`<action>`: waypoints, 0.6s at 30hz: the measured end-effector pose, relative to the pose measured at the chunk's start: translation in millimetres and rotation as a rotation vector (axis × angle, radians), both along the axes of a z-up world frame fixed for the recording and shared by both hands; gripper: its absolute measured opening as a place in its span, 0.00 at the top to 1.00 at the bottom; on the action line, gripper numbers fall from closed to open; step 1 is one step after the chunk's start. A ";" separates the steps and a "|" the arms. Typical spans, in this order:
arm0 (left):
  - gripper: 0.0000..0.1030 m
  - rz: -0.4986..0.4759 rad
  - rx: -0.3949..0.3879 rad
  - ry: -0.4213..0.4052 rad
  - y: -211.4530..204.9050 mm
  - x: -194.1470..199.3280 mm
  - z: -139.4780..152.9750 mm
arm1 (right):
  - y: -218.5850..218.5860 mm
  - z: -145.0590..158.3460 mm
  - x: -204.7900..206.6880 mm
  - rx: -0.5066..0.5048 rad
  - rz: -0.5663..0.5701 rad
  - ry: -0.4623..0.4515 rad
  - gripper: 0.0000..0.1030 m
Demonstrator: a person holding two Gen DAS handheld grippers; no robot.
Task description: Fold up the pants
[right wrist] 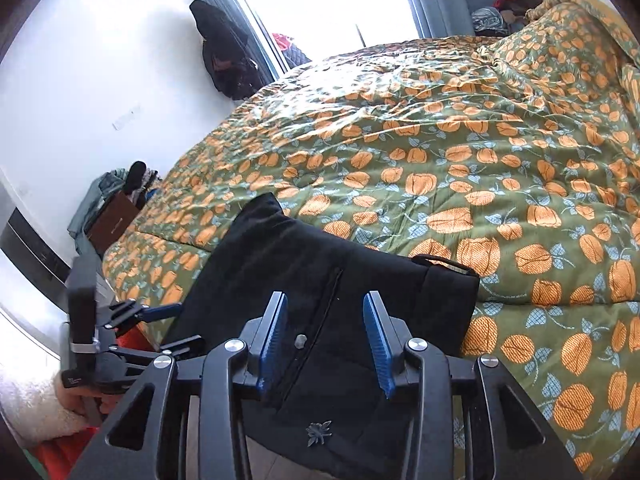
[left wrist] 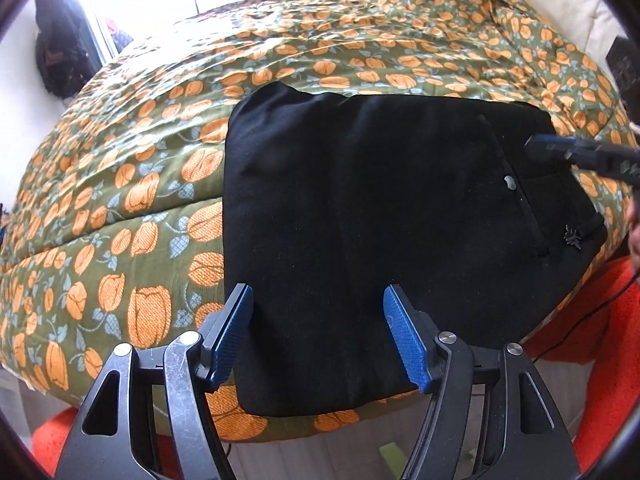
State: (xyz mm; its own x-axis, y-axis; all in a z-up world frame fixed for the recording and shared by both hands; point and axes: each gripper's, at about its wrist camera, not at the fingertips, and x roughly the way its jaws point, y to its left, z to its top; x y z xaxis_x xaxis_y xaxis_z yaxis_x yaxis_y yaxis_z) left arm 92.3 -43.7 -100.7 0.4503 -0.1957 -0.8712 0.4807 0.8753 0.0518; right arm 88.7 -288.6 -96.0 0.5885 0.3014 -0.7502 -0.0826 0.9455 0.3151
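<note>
Hovering both open tongs, left tongs (left wrist: pixel 318 316) and right tongs (right wrist: pixel 326 336), empty above the folded pants (left wrist: pixel 360 220), we are leaving them flat at the bed's (left wrist: pixel 120 200) near edge.

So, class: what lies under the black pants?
The pants lie on the floral quilt, near the bed's edge. The quilt shows all round them; whatever lies directly beneath is covered.
</note>
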 end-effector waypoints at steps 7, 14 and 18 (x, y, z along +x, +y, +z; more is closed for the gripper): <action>0.32 0.006 0.013 0.003 -0.8 0.2 -1.5 | -4.9 -25.9 -12.0 -0.038 -0.045 0.058 0.60; 0.29 0.009 0.010 0.005 -1.4 1.4 -2.5 | 7.3 9.1 -57.6 0.035 0.007 0.025 0.51; 0.21 -0.006 -0.014 0.044 3.3 1.7 -3.3 | 15.7 -20.9 -73.2 0.055 0.041 0.147 0.33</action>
